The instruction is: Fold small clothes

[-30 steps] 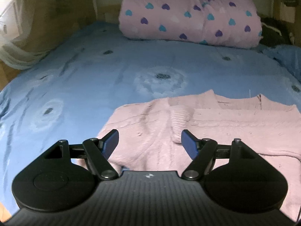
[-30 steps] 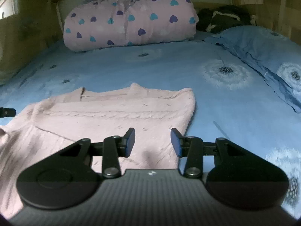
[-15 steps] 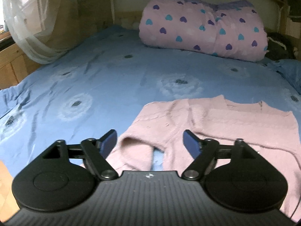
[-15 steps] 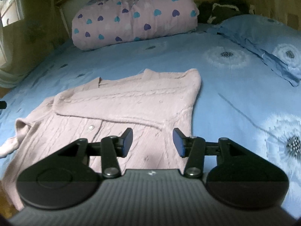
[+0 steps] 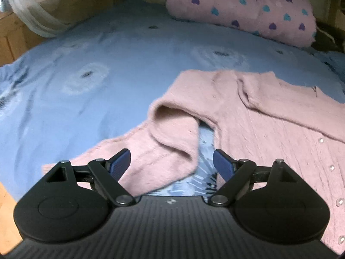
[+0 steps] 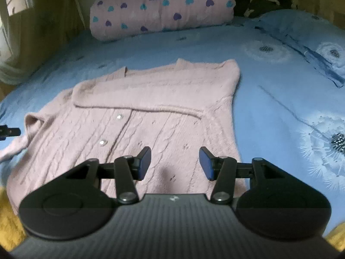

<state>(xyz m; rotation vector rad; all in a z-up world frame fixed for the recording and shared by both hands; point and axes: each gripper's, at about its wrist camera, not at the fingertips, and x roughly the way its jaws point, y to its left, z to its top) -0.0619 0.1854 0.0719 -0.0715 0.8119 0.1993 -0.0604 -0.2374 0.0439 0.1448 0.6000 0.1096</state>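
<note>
A small pink knit cardigan [image 6: 155, 112] with shiny buttons lies on the blue bed, its right sleeve folded across the chest. In the left wrist view the cardigan [image 5: 269, 118] fills the right side, and its left sleeve [image 5: 168, 151] lies bent toward me. My left gripper [image 5: 171, 164] is open and empty just above that sleeve. My right gripper [image 6: 174, 164] is open and empty above the cardigan's lower right hem. The tip of the left gripper [image 6: 8, 132] shows at the left edge of the right wrist view.
A pink rolled quilt with hearts [image 6: 161, 8] lies at the bed's head, also in the left wrist view [image 5: 241, 8]. A blue pillow [image 6: 301, 32] is at the right, dark items [image 6: 263, 2] behind it. A white net curtain [image 5: 32, 10] hangs left. The wooden bed edge [image 5: 6, 205] is near.
Both grippers have pulled back toward the bed's near edge, so more of the cardigan shows. The left sleeve now lies between the left fingers. Both stayed open.
</note>
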